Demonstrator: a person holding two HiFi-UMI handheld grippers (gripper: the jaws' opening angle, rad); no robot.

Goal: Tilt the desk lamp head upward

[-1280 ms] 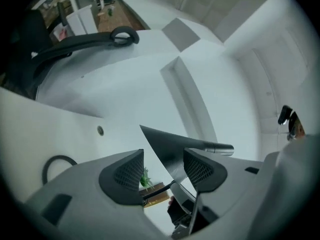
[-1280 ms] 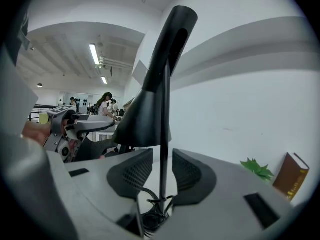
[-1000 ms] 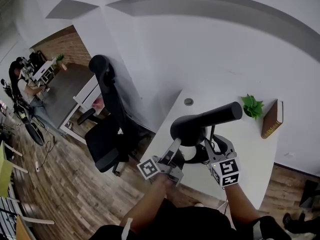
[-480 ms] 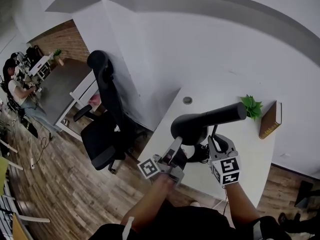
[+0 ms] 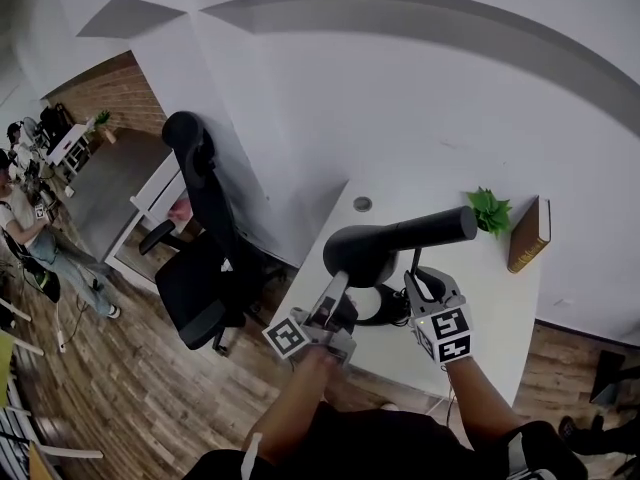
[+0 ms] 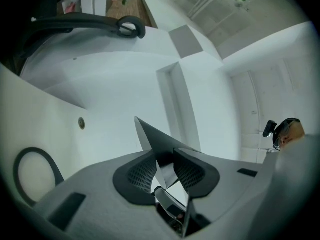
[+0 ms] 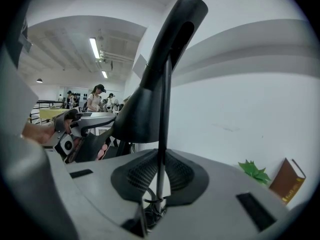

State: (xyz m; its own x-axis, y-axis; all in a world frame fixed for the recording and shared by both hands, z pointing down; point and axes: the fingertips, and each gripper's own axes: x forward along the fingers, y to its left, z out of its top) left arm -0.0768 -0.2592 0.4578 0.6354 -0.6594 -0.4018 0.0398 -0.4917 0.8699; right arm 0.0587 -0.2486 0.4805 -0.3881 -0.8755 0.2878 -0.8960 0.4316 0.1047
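A black desk lamp stands on the white desk (image 5: 500, 288). Its long head (image 5: 390, 243) lies nearly level, with the wide shade end toward me. My left gripper (image 5: 338, 290) is under that shade end. In the left gripper view it (image 6: 164, 159) is shut on the thin dark rim of the lamp head (image 6: 155, 139). My right gripper (image 5: 415, 276) is just right of the lamp's base (image 5: 385, 306). The right gripper view shows it (image 7: 161, 176) shut on the thin upright stem (image 7: 164, 114), with the lamp head (image 7: 160, 69) rising above.
A small green plant (image 5: 490, 211) and a brown book (image 5: 527, 234) stand at the desk's far right by the wall. A cable hole (image 5: 362, 204) sits at the far left. A black office chair (image 5: 205, 258) stands left of the desk. People are in the room beyond.
The head view has drifted, so the lamp and both grippers sit a little further left in it. Both grippers stay at the lamp, and the head's tilt looks the same.
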